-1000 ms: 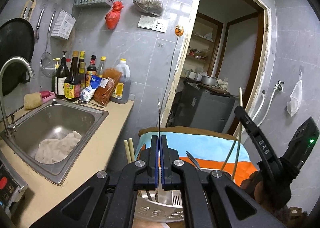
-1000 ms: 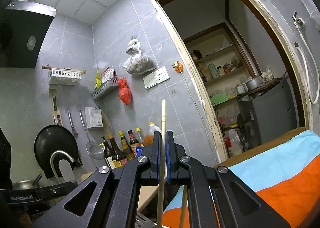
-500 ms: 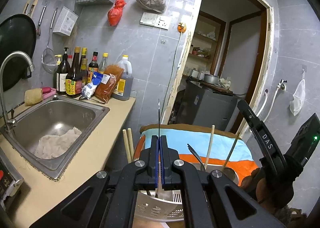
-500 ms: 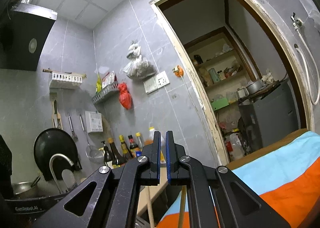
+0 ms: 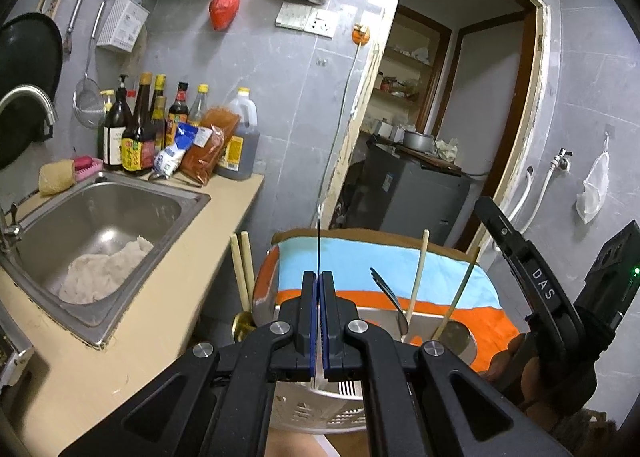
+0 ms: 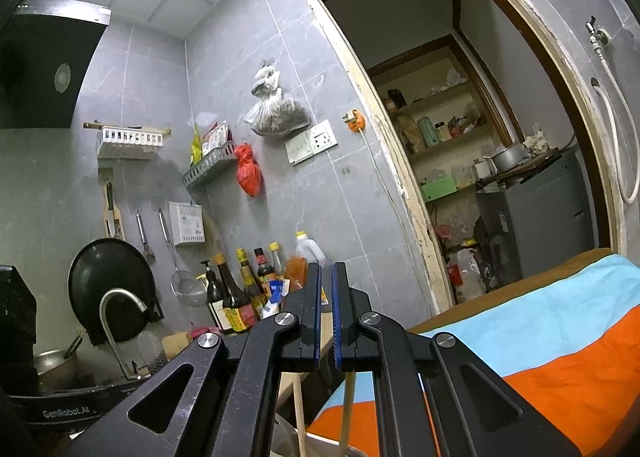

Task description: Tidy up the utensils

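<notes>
Readable text: "DAS" in white on the right gripper arm as seen from left wrist cam; "GenRobot.AI" on the black left gripper body at lower left of right wrist cam. Bottle labels too small to read. Left gripper is clamped on a thin metal utensil, seen edge-on as a dark upright line above the tips; which utensil, can't tell. Its lower end shows between the pads, over the white slotted utensil basket. Steel cup just behind basket holds a spoon and two chopsticks leaning; another chopstick pair stands to the left by a brass-coloured holder. Right gripper pads sit a narrow gap apart w/ nothing between; two chopsticks show below it. Vs 1 s ago: the chopstick the right gripper held is out of its grip and the pads have parted; left grip unchanged.
</notes>
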`<action>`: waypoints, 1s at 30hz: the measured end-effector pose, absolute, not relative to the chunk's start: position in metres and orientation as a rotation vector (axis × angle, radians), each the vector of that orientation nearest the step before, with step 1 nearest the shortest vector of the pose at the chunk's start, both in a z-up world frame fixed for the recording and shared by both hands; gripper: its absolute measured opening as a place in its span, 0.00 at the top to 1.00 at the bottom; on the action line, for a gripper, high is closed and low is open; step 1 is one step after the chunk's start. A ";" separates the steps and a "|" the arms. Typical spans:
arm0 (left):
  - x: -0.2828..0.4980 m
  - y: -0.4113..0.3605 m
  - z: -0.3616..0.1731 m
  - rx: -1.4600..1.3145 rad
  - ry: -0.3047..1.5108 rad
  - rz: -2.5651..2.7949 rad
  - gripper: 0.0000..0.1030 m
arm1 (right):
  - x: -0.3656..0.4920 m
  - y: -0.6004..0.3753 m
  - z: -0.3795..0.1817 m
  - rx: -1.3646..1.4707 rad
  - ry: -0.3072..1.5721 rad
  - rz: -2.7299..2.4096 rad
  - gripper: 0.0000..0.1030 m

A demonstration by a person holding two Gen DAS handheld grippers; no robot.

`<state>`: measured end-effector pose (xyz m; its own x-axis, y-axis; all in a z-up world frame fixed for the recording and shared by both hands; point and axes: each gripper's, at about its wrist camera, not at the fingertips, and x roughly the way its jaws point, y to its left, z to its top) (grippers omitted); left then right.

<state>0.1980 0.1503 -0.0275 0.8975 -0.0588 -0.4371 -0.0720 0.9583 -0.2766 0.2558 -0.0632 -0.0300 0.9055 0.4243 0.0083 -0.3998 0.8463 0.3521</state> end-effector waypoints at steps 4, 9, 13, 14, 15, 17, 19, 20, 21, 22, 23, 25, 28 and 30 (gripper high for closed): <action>0.201 0.150 -0.030 -0.290 0.492 -0.007 0.98 | 0.254 -0.067 -0.028 0.337 0.099 0.421 0.95; 0.205 0.146 -0.030 -0.270 0.537 -0.019 0.98 | 0.249 -0.071 -0.024 0.319 0.141 0.402 0.95; 0.205 0.141 -0.028 -0.247 0.562 -0.022 0.97 | 0.242 -0.078 -0.021 0.304 0.180 0.387 0.86; 0.204 0.140 -0.028 -0.240 0.562 -0.024 0.96 | 0.240 -0.079 -0.020 0.306 0.188 0.382 0.76; 0.204 0.139 -0.027 -0.234 0.562 -0.024 0.94 | 0.238 -0.082 -0.019 0.312 0.199 0.377 0.70; 0.202 0.137 -0.025 -0.224 0.564 -0.027 0.90 | 0.234 -0.087 -0.017 0.310 0.216 0.368 0.70; 0.200 0.135 -0.023 -0.229 0.570 -0.032 0.77 | 0.228 -0.092 -0.015 0.301 0.234 0.355 0.70; 0.198 0.135 -0.022 -0.237 0.567 -0.039 0.74 | 0.224 -0.094 -0.013 0.296 0.241 0.349 0.70; 0.196 0.136 -0.020 -0.241 0.561 -0.041 0.69 | 0.222 -0.095 -0.012 0.291 0.243 0.343 0.70; 0.192 0.135 -0.018 -0.244 0.549 -0.041 0.61 | 0.218 -0.098 -0.010 0.281 0.246 0.335 0.70; 0.190 0.135 -0.017 -0.245 0.540 -0.040 0.56 | 0.214 -0.100 -0.008 0.270 0.251 0.326 0.69; 0.185 0.134 -0.012 -0.252 0.521 -0.042 0.46 | 0.209 -0.104 -0.005 0.261 0.261 0.309 0.63; 0.182 0.130 -0.008 -0.241 0.516 -0.046 0.37 | 0.199 -0.109 0.001 0.241 0.274 0.286 0.57; 0.178 0.128 -0.005 -0.231 0.507 -0.037 0.28 | 0.193 -0.112 0.004 0.224 0.284 0.274 0.55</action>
